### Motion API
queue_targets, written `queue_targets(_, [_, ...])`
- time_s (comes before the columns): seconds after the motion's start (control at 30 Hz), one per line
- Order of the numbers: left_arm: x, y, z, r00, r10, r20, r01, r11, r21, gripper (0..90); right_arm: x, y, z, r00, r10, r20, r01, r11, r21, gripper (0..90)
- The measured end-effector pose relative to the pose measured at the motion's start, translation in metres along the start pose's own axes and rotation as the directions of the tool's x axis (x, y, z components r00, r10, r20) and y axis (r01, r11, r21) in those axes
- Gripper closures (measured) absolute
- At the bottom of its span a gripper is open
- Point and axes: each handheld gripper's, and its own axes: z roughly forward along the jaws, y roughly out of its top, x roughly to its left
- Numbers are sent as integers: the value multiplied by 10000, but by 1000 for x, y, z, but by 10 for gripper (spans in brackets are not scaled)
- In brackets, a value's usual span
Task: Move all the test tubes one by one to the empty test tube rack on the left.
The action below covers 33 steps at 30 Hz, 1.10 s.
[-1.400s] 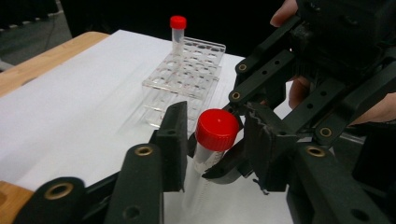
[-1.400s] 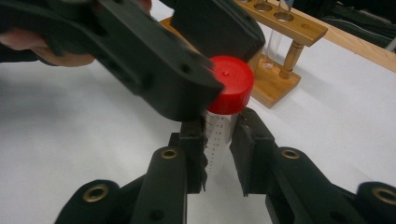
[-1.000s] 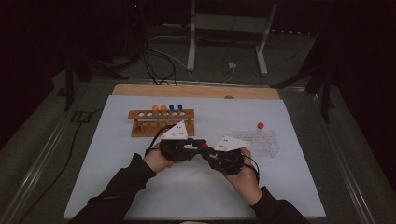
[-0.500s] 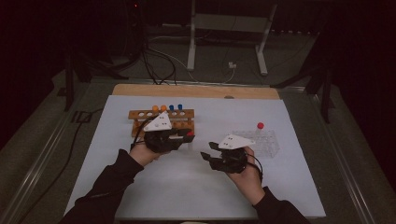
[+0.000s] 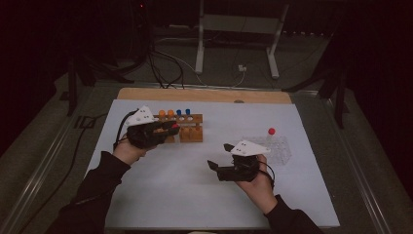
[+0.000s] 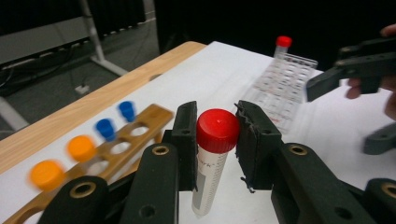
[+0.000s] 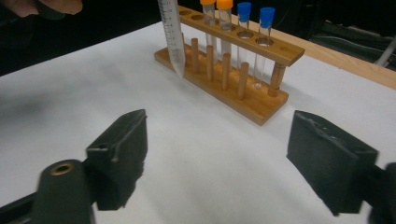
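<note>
A clear tube with a red cap stands upright between the jaws of my left gripper, which is shut on it just below the cap. In the high view my left gripper hovers at the front left of the wooden rack. The tube's pointed tip hangs just in front of that wooden rack. My right gripper sits mid-table with its jaws wide apart, and my right gripper has nothing between them. The wooden rack holds two orange-capped tubes and two blue-capped tubes.
A clear plastic rack lies at the right with one red-capped tube standing in it. A white mat covers the table, with a wooden strip along its far edge. Several holes in the wooden rack are vacant.
The two grippers were together at mid-table; they have parted. My left gripper has carried the red-capped tube up and left to the wooden rack. The right one has opened and drawn back.
</note>
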Motion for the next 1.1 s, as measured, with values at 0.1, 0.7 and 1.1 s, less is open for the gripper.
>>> queue_targets(0.1, [7,0,-5,9997,-80,-219,80,10000,-8,713,0,0,0,9998,21,206,-19,9999,-102,96])
queue_targets(0.7, [50,12,-30,9855,-213,-1681,140,9989,-449,713,-5,-1,-4,9996,90,-254,-91,9999,-42,0])
queue_targets(1.1, [75,8,-24,9635,-616,-2604,436,9963,-744,714,-6,-2,-4,9993,97,-360,-97,10000,2,0])
